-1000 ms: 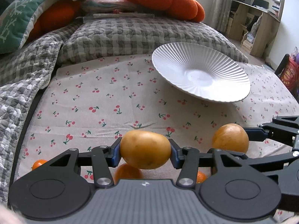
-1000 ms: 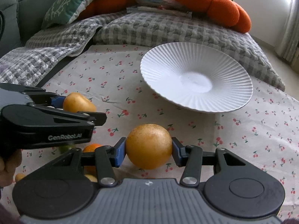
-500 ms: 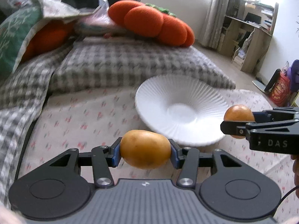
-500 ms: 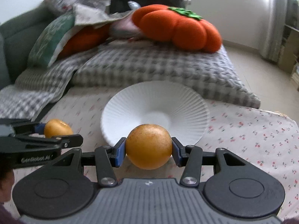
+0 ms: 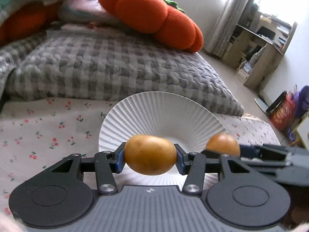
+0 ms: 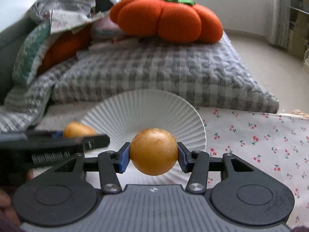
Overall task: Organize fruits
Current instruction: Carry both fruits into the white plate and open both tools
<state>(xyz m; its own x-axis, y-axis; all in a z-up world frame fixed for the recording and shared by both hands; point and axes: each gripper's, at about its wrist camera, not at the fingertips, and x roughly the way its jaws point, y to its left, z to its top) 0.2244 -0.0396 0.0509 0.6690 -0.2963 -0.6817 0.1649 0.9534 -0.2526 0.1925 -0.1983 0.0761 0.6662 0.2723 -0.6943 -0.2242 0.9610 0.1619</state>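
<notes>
My left gripper (image 5: 150, 160) is shut on an oval yellow-brown fruit (image 5: 150, 160) and holds it above the near rim of the white ribbed plate (image 5: 162, 114). My right gripper (image 6: 153, 154) is shut on a round golden-orange fruit (image 6: 153, 151), also over the plate's (image 6: 143, 110) near edge. In the left wrist view the right gripper's fruit (image 5: 223, 144) shows at the right. In the right wrist view the left gripper's fruit (image 6: 78, 130) shows at the left. Both fruits hang in the air, side by side.
The plate lies on a cherry-print cloth (image 5: 48, 127). A grey checked quilt (image 5: 108, 69) rises behind it, with an orange pumpkin cushion (image 5: 154, 17) on top. A green patterned pillow (image 6: 29, 56) lies at the far left. Shelves (image 5: 258, 46) and bags (image 5: 283, 110) stand at the right.
Both grippers have lifted their fruits off the cloth and carried them forward to the plate. The small fruits left on the cloth have dropped out of view.
</notes>
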